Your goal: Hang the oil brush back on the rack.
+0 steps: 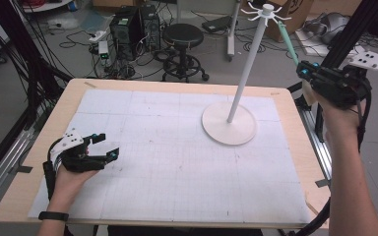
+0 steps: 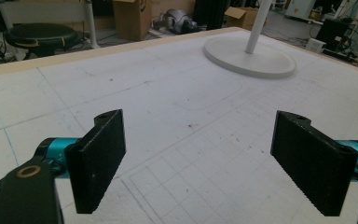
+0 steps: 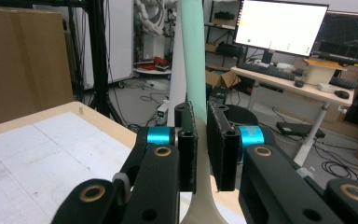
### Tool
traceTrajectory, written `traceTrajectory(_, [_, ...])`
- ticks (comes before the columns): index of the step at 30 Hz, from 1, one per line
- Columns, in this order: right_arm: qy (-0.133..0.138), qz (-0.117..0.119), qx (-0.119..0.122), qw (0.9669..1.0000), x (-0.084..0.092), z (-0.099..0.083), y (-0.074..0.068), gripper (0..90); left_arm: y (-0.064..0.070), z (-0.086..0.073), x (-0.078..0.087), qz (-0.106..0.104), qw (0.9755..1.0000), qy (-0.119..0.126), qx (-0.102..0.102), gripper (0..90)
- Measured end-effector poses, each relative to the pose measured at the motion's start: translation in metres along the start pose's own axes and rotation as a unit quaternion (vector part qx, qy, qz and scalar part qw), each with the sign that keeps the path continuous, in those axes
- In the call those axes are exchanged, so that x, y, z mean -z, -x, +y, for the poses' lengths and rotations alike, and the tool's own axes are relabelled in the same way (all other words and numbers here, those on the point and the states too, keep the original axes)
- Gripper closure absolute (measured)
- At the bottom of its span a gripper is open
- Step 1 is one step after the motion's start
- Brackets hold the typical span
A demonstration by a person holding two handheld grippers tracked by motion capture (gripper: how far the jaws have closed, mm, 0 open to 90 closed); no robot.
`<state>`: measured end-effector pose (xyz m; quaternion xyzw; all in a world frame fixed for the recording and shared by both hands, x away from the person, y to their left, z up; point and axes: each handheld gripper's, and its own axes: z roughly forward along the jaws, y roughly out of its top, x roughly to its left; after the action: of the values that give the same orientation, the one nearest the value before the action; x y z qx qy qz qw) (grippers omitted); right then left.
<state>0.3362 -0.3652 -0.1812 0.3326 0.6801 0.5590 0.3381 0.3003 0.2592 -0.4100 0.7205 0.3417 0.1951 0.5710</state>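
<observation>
Right gripper (image 1: 306,70) fingers clamp a long green-and-cream utensil (image 1: 290,46) near the stand (image 1: 248,73); thin grip, could slip. Left gripper (image 1: 107,147) fingers spread, empty.

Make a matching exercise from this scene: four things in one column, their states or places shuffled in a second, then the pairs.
Things:
1. left gripper
2. right gripper
3. stand
4. stool

States or places:
A. on the floor beyond the table
B. shut on a pale green handle
C. upright on the table's far right part
D. open, low over the mat, holding nothing

Pairs: 1-D, 2-B, 3-C, 4-A
</observation>
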Motion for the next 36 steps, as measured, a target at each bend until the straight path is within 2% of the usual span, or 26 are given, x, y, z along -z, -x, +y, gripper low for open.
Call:
traceTrajectory(5, [-0.015, -0.001, 0.001, 0.9999, -0.010, -0.002, -0.001, 81.2, 0.000, 0.000, 0.001, 0.000, 1.0000, 0.001, 0.000, 18.5])
traceTrajectory(6, [-0.024, -0.006, 0.004, 0.9997, -0.015, -0.005, -0.004, 74.9, 0.000, 0.000, 0.002, 0.000, 1.0000, 0.000, 0.000, 18.5])
traceTrajectory(8, [-0.028, -0.003, 0.007, 0.9996, -0.017, -0.006, -0.004, 73.5, 0.000, 0.000, 0.002, 0.000, 1.0000, 0.002, 0.002, 18.5])
traceTrajectory(9, [-0.031, -0.004, 0.006, 0.9995, -0.020, -0.008, -0.006, 68.8, 0.000, 0.000, 0.002, 0.000, 1.0000, 0.003, 0.002, 18.5])
traceTrajectory(11, [-0.042, 0.007, 0.005, 0.9991, -0.024, -0.013, -0.008, 61.6, 0.000, 0.000, 0.002, -0.001, 1.0000, 0.003, 0.001, 18.5])
traceTrajectory(13, [-0.042, 0.007, 0.003, 0.9991, -0.024, -0.014, -0.009, 60.8, 0.000, 0.001, 0.003, 0.000, 1.0000, 0.004, 0.000, 18.5])
traceTrajectory(14, [-0.037, 0.015, -0.002, 0.9992, -0.023, -0.018, -0.010, 55.6, 0.000, 0.001, 0.003, 0.000, 1.0000, 0.004, 0.000, 18.5])
traceTrajectory(17, [-0.033, 0.022, -0.003, 0.9992, -0.021, -0.024, -0.012, 50.3, 0.000, 0.001, 0.002, -0.001, 1.0000, 0.004, 0.002, 18.5])
traceTrajectory(19, [-0.037, 0.034, -0.010, 0.9987, -0.020, -0.034, -0.015, 45.7, -0.001, 0.001, 0.002, -0.003, 1.0000, 0.003, 0.002, 18.5])
traceTrajectory(20, [-0.042, 0.045, -0.009, 0.9981, -0.019, -0.044, -0.019, 43.2, -0.001, 0.001, 0.002, -0.004, 1.0000, 0.006, 0.005, 18.5])
traceTrajectory(21, [-0.042, 0.045, -0.009, 0.9981, -0.019, -0.044, -0.019, 43.2, -0.001, 0.001, 0.002, -0.004, 1.0000, 0.006, 0.005, 18.5])
traceTrajectory(22, [-0.046, 0.057, -0.015, 0.9972, -0.018, -0.058, -0.022, 39.8, -0.001, 0.002, 0.002, -0.004, 1.0000, 0.004, 0.005, 18.4])
traceTrajectory(24, [-0.048, 0.064, -0.017, 0.9967, -0.017, -0.062, -0.024, 39.2, -0.002, 0.003, 0.003, -0.004, 1.0000, 0.006, 0.004, 18.4])
traceTrajectory(26, [-0.057, 0.075, -0.020, 0.9954, -0.015, -0.083, -0.028, 35.1, -0.002, 0.004, 0.003, -0.002, 1.0000, 0.008, 0.005, 18.4])
traceTrajectory(27, [-0.057, 0.075, -0.020, 0.9954, -0.015, -0.083, -0.028, 35.1, -0.003, 0.005, 0.002, -0.003, 0.9999, 0.009, 0.004, 18.4])
traceTrajectory(30, [-0.063, 0.081, -0.032, 0.9942, -0.014, -0.102, -0.030, 32.4, -0.004, 0.005, 0.001, -0.001, 1.0000, 0.005, 0.001, 18.3])
traceTrajectory(35, [-0.071, 0.090, -0.043, 0.9924, -0.010, -0.138, -0.036, 25.6, -0.004, 0.004, 0.001, 0.005, 1.0000, 0.002, -0.002, 18.2])
traceTrajectory(36, [-0.075, 0.091, -0.050, 0.9918, -0.008, -0.152, -0.039, 22.6, -0.004, 0.004, 0.001, 0.004, 1.0000, 0.001, -0.002, 18.2])
